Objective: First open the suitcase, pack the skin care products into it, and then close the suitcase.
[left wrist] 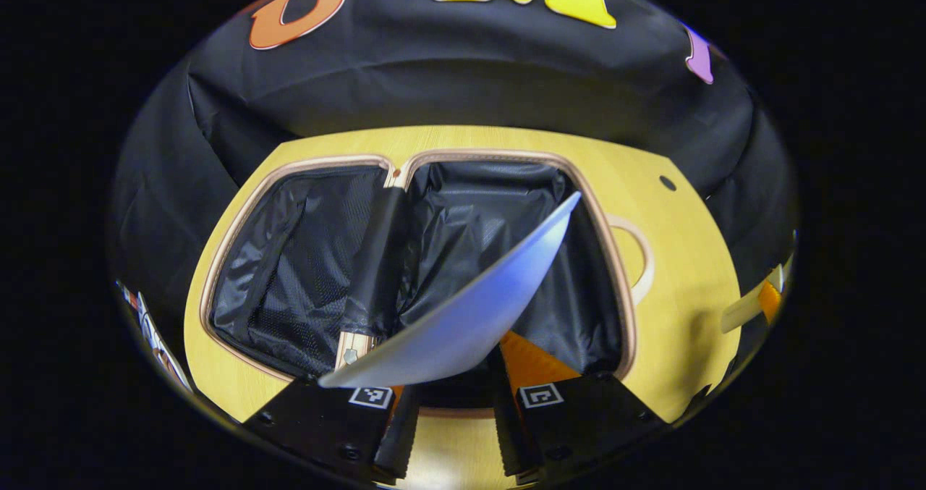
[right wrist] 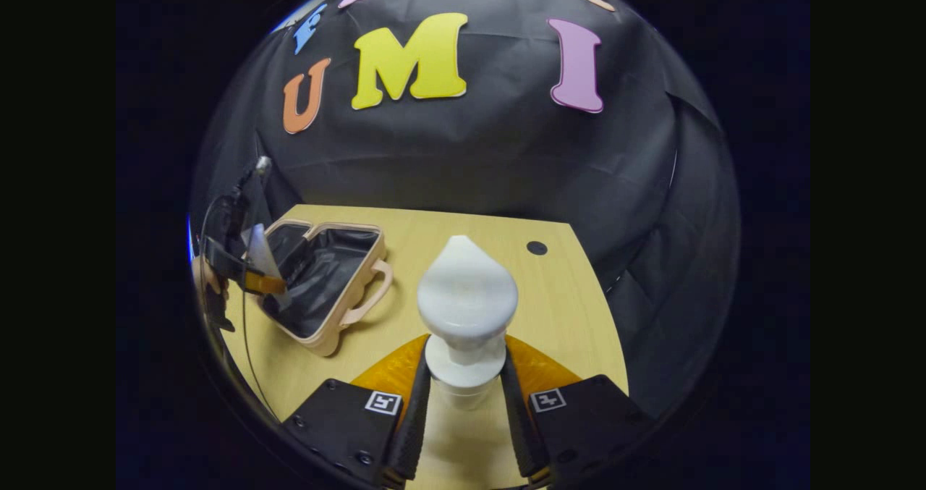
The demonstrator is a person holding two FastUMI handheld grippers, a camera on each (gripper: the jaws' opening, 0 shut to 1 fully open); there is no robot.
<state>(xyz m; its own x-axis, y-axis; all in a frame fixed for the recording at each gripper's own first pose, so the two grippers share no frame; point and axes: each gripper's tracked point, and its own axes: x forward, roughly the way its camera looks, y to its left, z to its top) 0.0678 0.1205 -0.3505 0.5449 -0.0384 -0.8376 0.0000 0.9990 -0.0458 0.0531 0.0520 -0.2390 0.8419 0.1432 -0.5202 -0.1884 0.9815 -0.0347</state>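
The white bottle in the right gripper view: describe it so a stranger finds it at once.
Start at the wooden table; the open suitcase lies at its left. Nearer the camera, the right gripper grips the white bottle by its neck. Its bulbous, pointed cap sets it apart from the flat pale sachet that the left gripper holds over the suitcase.

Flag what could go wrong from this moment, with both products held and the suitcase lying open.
1. The left hand-held gripper grips only the bottom edge of the flat packet above the suitcase, so it may tilt or slip.
2. The right hand-held gripper pinches the white bottle at its narrow neck; it may swing in transit.
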